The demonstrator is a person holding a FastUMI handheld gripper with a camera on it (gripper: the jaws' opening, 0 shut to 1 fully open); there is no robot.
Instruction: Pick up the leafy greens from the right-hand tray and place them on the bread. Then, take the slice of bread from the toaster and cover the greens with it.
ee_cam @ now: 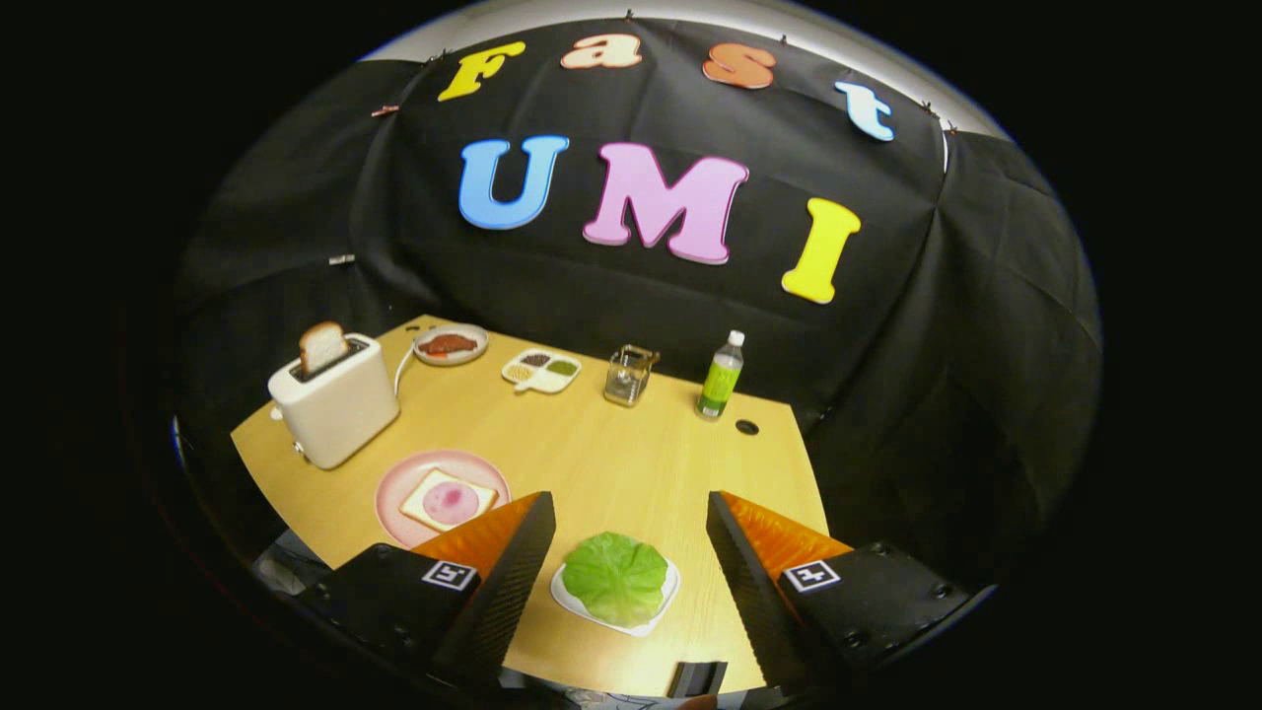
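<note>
Over the pale wooden surface [611, 444] we hold our tongs [631, 552] wide apart, clamped on nothing. Between them, on a small white tray [567, 594], lies the crinkled green lettuce leaf [616, 577]. We judge it light, limp and easily torn, so we should pinch a raised edge. It looks round, ruffled and veined.

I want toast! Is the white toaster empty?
No, a slice of bread sticks up from the white toaster; the open gripper frames the green lettuce.
</note>
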